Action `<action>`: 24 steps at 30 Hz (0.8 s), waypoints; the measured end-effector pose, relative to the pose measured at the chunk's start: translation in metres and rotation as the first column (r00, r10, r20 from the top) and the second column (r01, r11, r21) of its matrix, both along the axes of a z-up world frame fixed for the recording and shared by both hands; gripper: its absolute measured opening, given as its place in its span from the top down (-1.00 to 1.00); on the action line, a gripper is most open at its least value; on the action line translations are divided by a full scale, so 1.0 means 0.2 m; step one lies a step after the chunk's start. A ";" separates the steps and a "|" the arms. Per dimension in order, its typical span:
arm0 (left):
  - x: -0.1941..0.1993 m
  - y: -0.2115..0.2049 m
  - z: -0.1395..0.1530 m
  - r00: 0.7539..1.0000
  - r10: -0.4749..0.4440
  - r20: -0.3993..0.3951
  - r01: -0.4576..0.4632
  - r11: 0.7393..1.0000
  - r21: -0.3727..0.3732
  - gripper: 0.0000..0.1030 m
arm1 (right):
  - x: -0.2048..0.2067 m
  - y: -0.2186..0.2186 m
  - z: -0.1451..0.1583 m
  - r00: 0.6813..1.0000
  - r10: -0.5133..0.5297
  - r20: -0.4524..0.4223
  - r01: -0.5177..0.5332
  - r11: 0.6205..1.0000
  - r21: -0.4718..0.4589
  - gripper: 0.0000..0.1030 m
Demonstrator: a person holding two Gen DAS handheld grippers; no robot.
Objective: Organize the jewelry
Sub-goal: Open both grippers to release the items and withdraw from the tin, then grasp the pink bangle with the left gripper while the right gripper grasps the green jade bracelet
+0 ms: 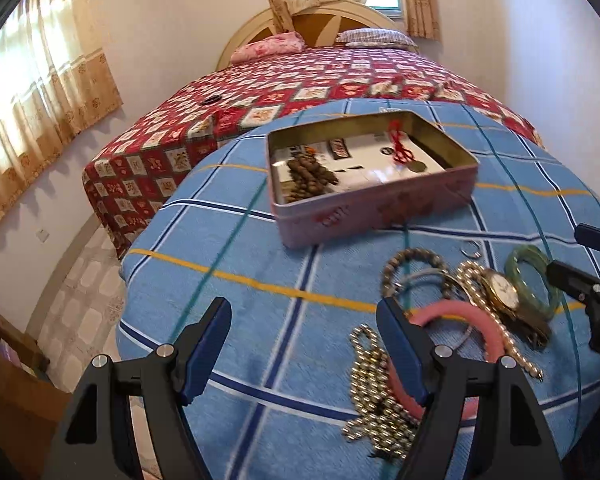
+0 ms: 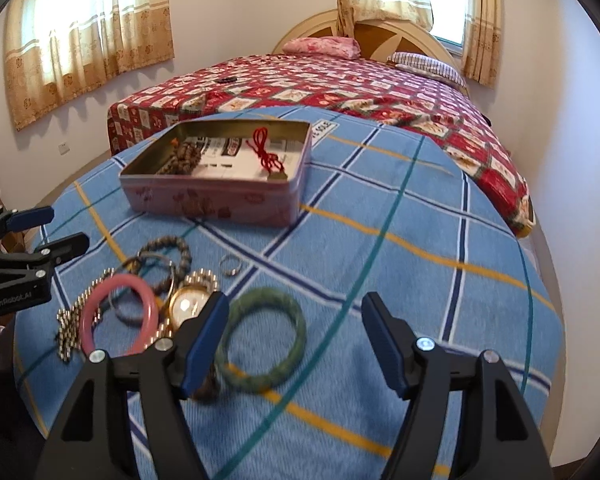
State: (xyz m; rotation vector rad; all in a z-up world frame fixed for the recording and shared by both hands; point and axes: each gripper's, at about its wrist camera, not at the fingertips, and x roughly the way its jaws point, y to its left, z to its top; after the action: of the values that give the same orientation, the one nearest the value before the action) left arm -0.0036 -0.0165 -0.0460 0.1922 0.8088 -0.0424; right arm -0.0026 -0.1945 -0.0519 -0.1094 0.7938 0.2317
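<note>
While both sets of fingers stand open and empty, the left gripper [image 1: 304, 344] and right gripper [image 2: 296, 344] hover over the jewelry pile [image 2: 140, 300] on the blue blanket — a pick-up seems next. The green bangle [image 2: 260, 340] lies nearest the right gripper; the tin [image 2: 216, 200] waits beyond.

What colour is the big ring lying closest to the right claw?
Green. The bangle shows best in the right wrist view, lying flat on the blue checked blanket.
</note>
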 end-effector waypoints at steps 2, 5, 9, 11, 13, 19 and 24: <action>-0.02 -0.03 -0.02 1.000 -0.011 -0.012 0.011 1.000 0.002 -0.46 | -0.02 0.01 -0.02 1.000 0.008 -0.005 -0.008 1.000 -0.007 -0.40; -0.03 -0.06 -0.04 0.999 -0.028 -0.018 0.028 1.000 0.014 -0.46 | -0.03 0.01 -0.03 1.000 0.011 -0.002 -0.011 1.000 -0.020 -0.40; -0.04 -0.07 -0.04 0.999 -0.037 -0.017 0.037 0.999 0.007 -0.46 | -0.03 0.00 -0.02 1.000 0.001 0.005 -0.001 1.000 -0.015 -0.40; -0.04 -0.07 -0.05 0.999 -0.044 -0.022 0.044 0.999 0.003 -0.46 | -0.03 -0.01 -0.02 1.000 -0.002 0.006 0.002 1.000 -0.016 -0.43; -0.04 -0.08 -0.06 0.998 -0.051 -0.029 0.051 0.999 -0.003 -0.46 | -0.03 0.00 -0.03 1.000 -0.005 0.005 0.005 1.000 -0.017 -0.45; -0.05 -0.10 -0.08 0.996 -0.078 -0.038 0.078 0.997 -0.009 -0.46 | -0.03 0.00 -0.04 1.000 -0.003 0.002 0.003 1.000 -0.021 -0.47; -0.04 -0.10 -0.11 0.993 -0.100 -0.065 0.098 0.995 -0.030 -0.02 | -0.03 0.02 -0.06 1.000 0.004 -0.001 -0.004 1.000 -0.027 -0.50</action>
State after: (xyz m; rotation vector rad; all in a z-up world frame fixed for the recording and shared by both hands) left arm -0.0120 -0.0367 -0.0686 0.2067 0.8645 -0.1535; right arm -0.0089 -0.1899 -0.0644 -0.1362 0.7981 0.2248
